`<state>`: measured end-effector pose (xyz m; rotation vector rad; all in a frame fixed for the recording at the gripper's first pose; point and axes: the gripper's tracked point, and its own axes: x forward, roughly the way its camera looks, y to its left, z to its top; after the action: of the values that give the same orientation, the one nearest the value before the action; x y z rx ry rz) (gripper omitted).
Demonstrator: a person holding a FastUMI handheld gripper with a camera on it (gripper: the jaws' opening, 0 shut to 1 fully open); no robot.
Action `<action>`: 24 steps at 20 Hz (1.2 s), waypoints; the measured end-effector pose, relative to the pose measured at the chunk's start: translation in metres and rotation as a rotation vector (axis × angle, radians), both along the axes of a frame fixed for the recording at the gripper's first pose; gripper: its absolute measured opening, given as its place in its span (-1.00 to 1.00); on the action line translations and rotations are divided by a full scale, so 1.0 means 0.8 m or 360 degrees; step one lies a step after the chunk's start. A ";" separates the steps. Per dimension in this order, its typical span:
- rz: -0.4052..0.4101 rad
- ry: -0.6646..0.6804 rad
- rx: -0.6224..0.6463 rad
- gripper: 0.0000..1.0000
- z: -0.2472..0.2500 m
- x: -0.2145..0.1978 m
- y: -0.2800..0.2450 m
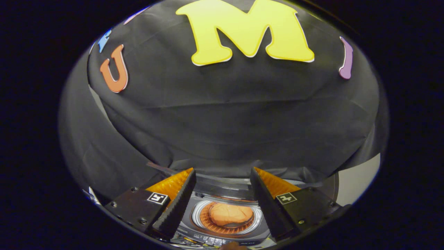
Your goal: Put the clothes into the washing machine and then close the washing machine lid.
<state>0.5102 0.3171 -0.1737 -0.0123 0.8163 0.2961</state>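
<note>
Staged recording booth: black cloth wall point(222, 114) draped behind top-loading washing machine point(225, 225).

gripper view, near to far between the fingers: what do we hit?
Open gripper with nothing held → washing machine rim → orange garment lying in the drum → black cloth wall beyond.

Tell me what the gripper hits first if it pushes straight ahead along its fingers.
Probably the black cloth wall beyond the open gripper. The washing machine, clothes in its drum, sits lower between the fingers; depth is unclear.
</note>
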 end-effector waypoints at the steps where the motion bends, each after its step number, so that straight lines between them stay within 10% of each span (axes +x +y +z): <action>1: -0.0004 0.0011 -0.0011 0.96 -0.005 0.005 0.001; 24: -0.0170 0.0207 -0.0175 0.97 -0.076 0.038 -0.004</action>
<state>0.5410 0.3137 -0.2347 -0.0531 0.9583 0.1521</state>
